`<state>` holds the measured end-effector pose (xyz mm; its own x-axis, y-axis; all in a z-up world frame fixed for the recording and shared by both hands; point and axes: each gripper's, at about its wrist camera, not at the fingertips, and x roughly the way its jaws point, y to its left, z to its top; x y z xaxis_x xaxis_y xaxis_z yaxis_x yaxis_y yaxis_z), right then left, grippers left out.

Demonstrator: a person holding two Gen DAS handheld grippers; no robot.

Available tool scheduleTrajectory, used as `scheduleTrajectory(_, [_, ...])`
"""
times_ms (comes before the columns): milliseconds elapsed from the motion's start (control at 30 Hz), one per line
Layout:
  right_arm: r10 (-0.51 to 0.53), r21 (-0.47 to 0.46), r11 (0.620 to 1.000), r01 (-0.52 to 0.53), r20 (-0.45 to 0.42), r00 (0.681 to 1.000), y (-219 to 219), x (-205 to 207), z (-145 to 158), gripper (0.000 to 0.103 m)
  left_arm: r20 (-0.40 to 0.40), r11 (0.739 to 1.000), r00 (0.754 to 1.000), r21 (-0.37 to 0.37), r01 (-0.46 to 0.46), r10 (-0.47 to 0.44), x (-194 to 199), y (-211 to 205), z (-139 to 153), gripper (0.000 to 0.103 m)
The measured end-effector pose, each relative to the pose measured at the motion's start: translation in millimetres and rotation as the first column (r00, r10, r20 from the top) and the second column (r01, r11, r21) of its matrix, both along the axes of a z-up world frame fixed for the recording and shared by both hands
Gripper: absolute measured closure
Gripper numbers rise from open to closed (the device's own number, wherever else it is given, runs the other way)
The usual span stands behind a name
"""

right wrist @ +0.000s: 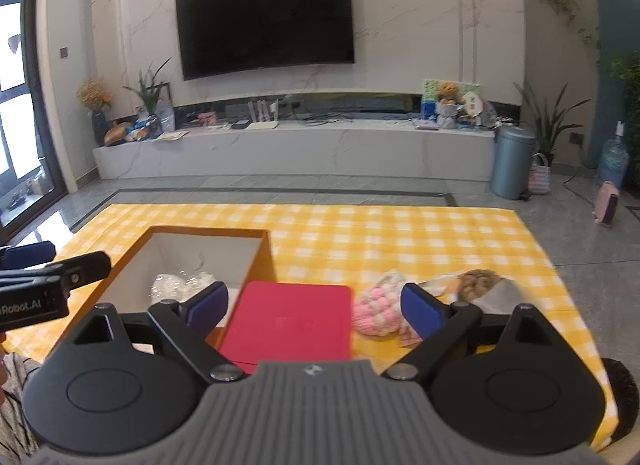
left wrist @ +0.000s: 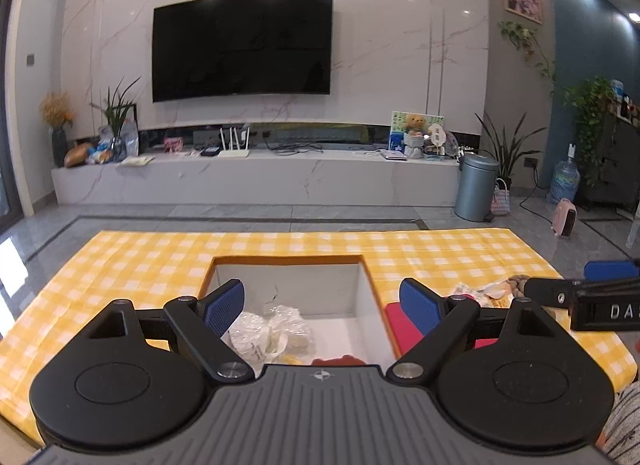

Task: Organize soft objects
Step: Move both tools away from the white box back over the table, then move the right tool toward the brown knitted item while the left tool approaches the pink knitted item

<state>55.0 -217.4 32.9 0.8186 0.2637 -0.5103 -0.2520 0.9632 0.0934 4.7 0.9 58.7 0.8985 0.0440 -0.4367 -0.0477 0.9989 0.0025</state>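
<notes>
An orange-rimmed box (left wrist: 288, 261) with white walls stands open on the yellow checked cloth. Inside lie clear-wrapped soft packets (left wrist: 272, 331) and something red (left wrist: 338, 361), partly hidden by the gripper body. My left gripper (left wrist: 322, 305) hovers open over the box, holding nothing. In the right wrist view the box (right wrist: 208, 231) is at the left, with a flat red lid (right wrist: 288, 329) beside it. My right gripper (right wrist: 315, 305) is open above that lid with nothing in it. A pink knitted ball (right wrist: 378, 311) and a brown item in a wrapper (right wrist: 478, 283) lie to the right.
The yellow checked cloth (right wrist: 400, 237) covers the table, with grey floor beyond its far edge. A TV stand (right wrist: 296, 149), a grey bin (right wrist: 512, 163) and plants stand far off. A striped sleeve (left wrist: 624, 417) shows at the lower right.
</notes>
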Motion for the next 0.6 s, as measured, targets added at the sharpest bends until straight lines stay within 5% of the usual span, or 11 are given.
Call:
scheduleTrajectory(400, [-0.11,0.034,0.994,0.108,0.047,0.993,-58,-11,2,0.008,-0.023,0.993,0.993,0.015,0.115,-0.115,-2,-49,7,0.001])
scheduleTrajectory(600, [-0.196,0.091,0.977,0.192,0.038,0.98,-97,-4,-16,0.007,-0.055,0.981,0.984,0.086,0.175,-0.17,9,-79,0,0.001])
